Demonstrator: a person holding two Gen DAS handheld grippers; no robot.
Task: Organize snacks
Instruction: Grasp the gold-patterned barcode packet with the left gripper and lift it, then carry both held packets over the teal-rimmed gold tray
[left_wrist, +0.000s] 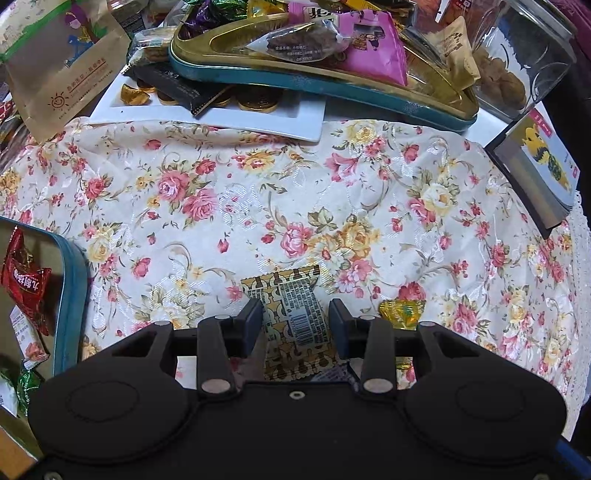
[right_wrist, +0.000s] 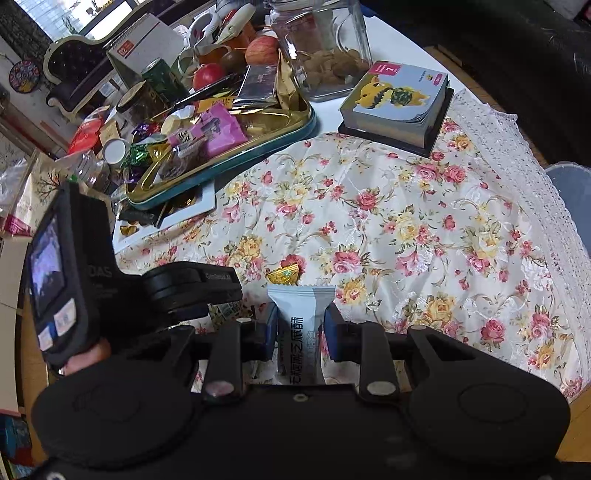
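A gold patterned snack packet (left_wrist: 291, 314) with a barcode lies flat on the floral cloth (left_wrist: 258, 206). My left gripper (left_wrist: 295, 310) points steeply down over it, open, one finger on each side of the packet. A small gold-wrapped candy (left_wrist: 402, 312) lies just right of it. My right gripper (right_wrist: 301, 325) is shut on a pale blue-grey snack packet (right_wrist: 301, 314) with black lettering, held upright above the cloth. The gold candy (right_wrist: 284, 273) lies just beyond that packet. The left gripper's black housing (right_wrist: 74, 266) fills the left of the right wrist view.
A teal tin (left_wrist: 295, 79) heaped with snacks rests on a white plate (left_wrist: 258, 123) of gold coins at the back. A second teal tin (left_wrist: 72, 288) with a red packet stands left. A thick book (right_wrist: 399, 103) and a glass jar (right_wrist: 325, 48) stand at the back right.
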